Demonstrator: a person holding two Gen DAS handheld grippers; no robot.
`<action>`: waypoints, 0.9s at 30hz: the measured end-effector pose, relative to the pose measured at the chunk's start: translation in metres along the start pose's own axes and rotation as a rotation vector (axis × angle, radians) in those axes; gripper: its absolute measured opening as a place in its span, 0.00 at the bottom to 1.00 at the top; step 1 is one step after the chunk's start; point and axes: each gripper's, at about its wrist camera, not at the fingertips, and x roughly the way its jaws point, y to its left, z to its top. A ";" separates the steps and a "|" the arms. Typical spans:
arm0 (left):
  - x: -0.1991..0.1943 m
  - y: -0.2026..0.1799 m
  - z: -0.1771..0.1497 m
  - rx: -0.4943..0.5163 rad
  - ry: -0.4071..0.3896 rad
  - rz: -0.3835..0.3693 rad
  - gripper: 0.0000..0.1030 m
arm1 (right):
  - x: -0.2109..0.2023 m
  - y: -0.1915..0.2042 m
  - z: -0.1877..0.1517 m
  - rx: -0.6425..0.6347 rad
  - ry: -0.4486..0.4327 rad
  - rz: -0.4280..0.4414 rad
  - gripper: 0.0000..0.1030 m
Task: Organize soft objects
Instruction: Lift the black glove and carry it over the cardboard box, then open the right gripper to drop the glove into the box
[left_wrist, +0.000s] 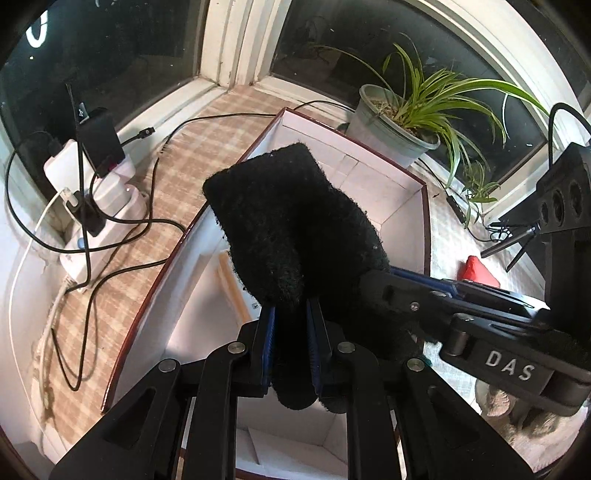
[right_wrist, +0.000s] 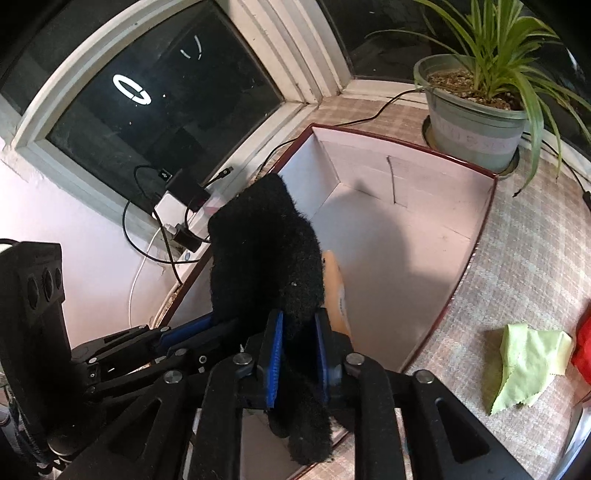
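Observation:
A black fuzzy cloth (left_wrist: 291, 221) (right_wrist: 266, 251) hangs above an open white box with a dark red rim (left_wrist: 369, 162) (right_wrist: 369, 177). My left gripper (left_wrist: 290, 314) is shut on the cloth's lower end, its blue pads pressing the fabric. My right gripper (right_wrist: 298, 325) grips the same cloth from the other side, with fabric filling the gap between its pads and a flap hanging below. Each gripper shows in the other's view, right gripper (left_wrist: 373, 284) and left gripper (right_wrist: 207, 328). A tan flat object (right_wrist: 334, 291) lies inside the box, partly hidden by the cloth.
A potted spider plant (left_wrist: 395, 122) (right_wrist: 476, 122) stands behind the box on the checked surface. A power strip with chargers and tangled cables (left_wrist: 92, 177) sits left of the box. A light green cloth (right_wrist: 528, 365) and a red object (left_wrist: 476, 271) lie to the right.

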 end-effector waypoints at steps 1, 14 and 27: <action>0.000 0.000 0.000 -0.004 0.001 0.001 0.16 | -0.002 -0.002 0.000 0.003 -0.003 -0.003 0.23; -0.030 -0.012 -0.010 -0.032 -0.057 -0.009 0.26 | -0.059 -0.014 -0.017 -0.011 -0.106 0.015 0.42; -0.061 -0.070 -0.047 -0.052 -0.109 -0.141 0.26 | -0.163 -0.101 -0.079 0.031 -0.193 0.000 0.46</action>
